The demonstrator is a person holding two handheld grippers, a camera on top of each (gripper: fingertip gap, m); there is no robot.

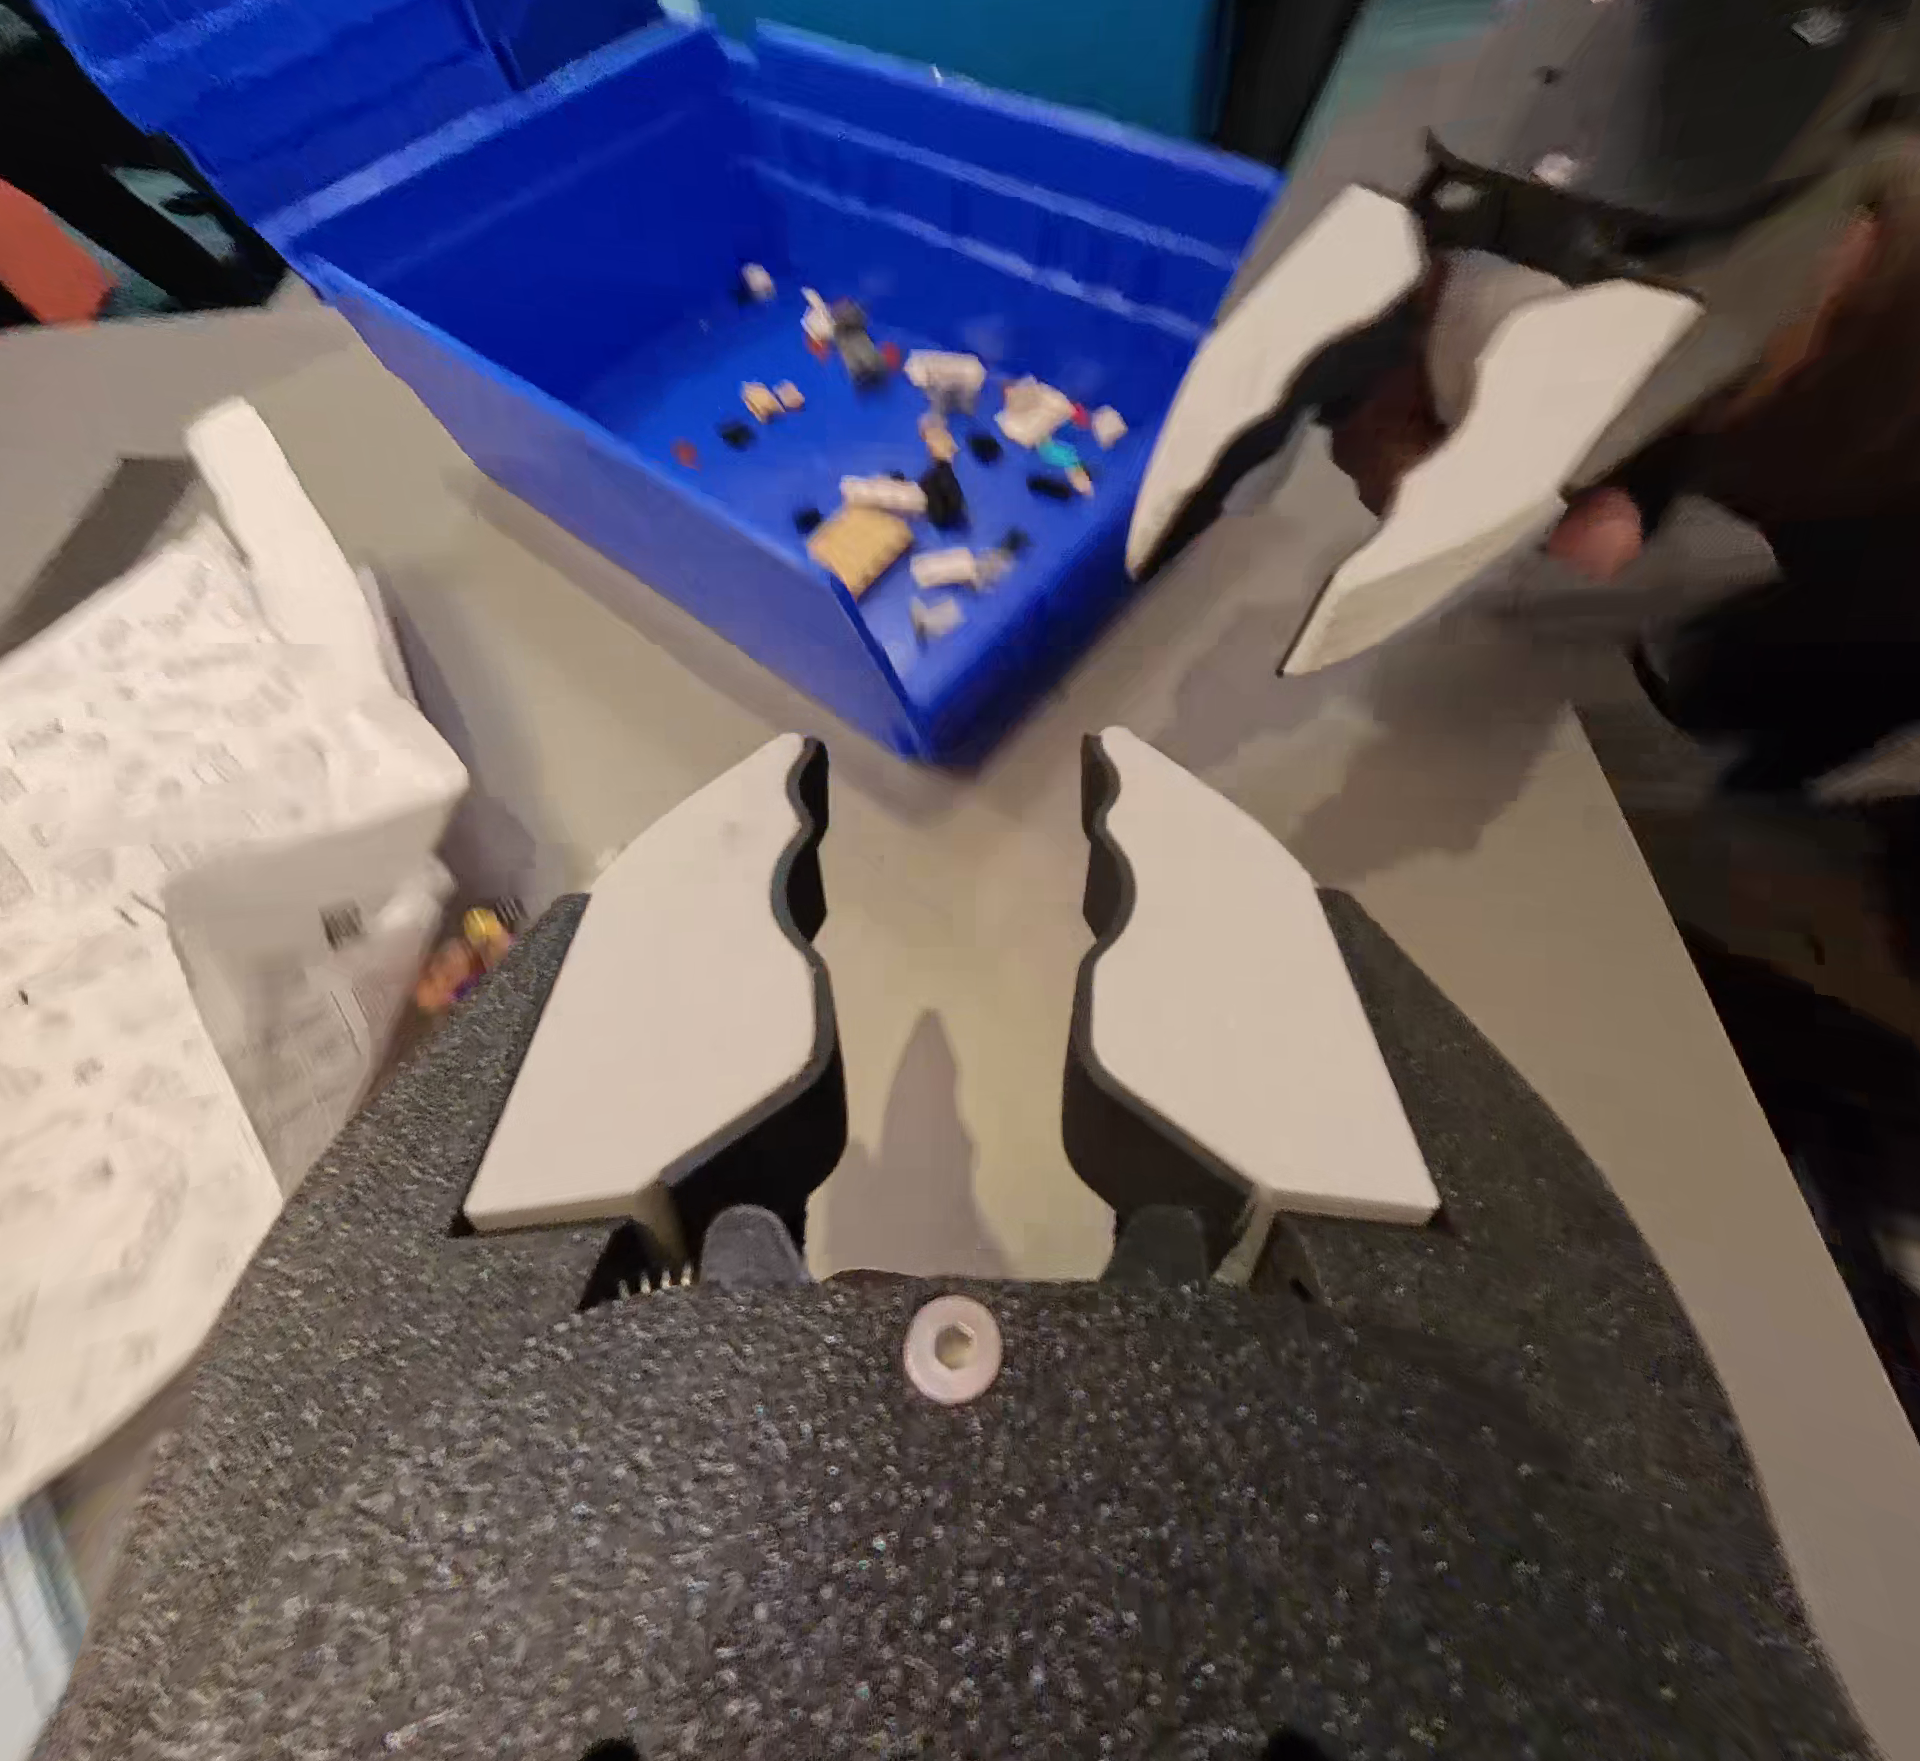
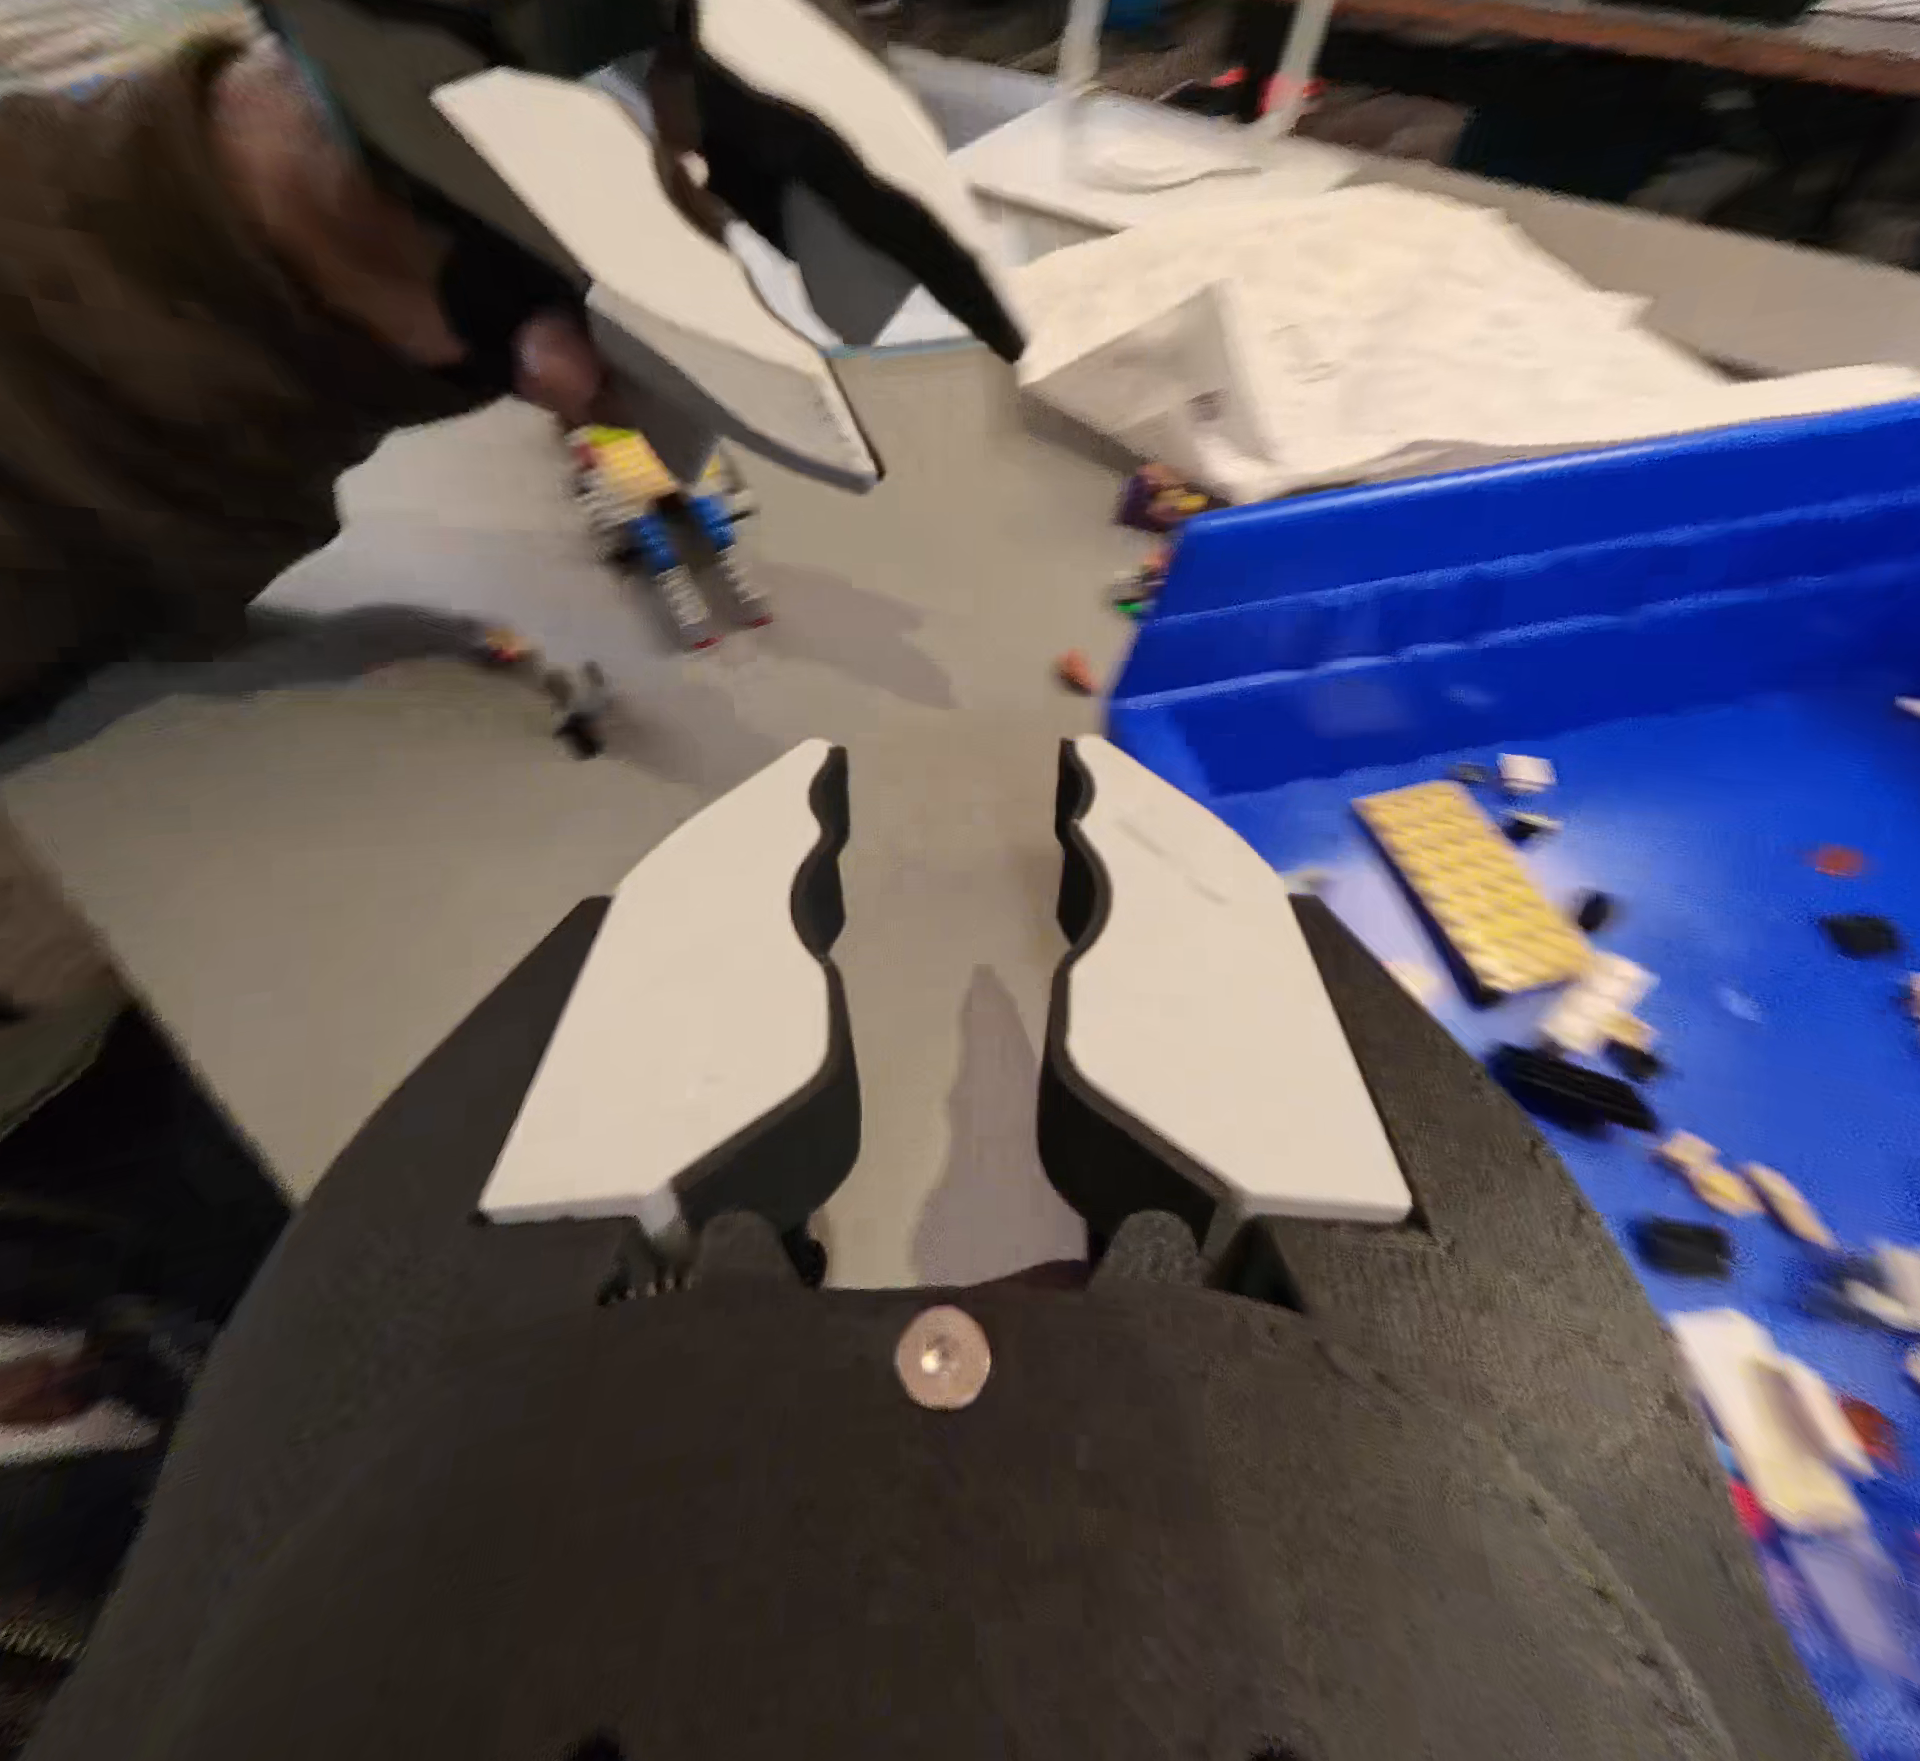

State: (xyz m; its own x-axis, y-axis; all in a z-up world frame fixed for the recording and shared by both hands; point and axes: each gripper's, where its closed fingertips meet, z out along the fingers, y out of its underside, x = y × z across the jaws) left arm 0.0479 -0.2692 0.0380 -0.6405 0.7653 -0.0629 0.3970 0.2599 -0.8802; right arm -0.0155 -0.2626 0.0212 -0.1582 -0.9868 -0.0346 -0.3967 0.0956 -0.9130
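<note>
1. Your left gripper (image 1: pixel 954 755) and right gripper (image 2: pixel 951 761) are both spread, pinching nothing.
2. Blue bin (image 1: pixel 665 506) sits centre frame; sweep low and you could knock its corner.
3. Toy figure (image 2: pixel 665 548) lies upper left, unguarded.

One blue bin (image 1: pixel 582 485), two claws (image 1: pixel 954 755), one toy figure (image 2: pixel 665 527)

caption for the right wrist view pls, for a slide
Open right gripper over grey table, blue bin of bricks at right, toy figure ahead.

You've got open bench (image 2: pixel 883 568) between the blue bin (image 2: pixel 1455 589) and the toy figure (image 2: pixel 665 527); papers (image 2: pixel 1299 298) crowd behind.
</note>
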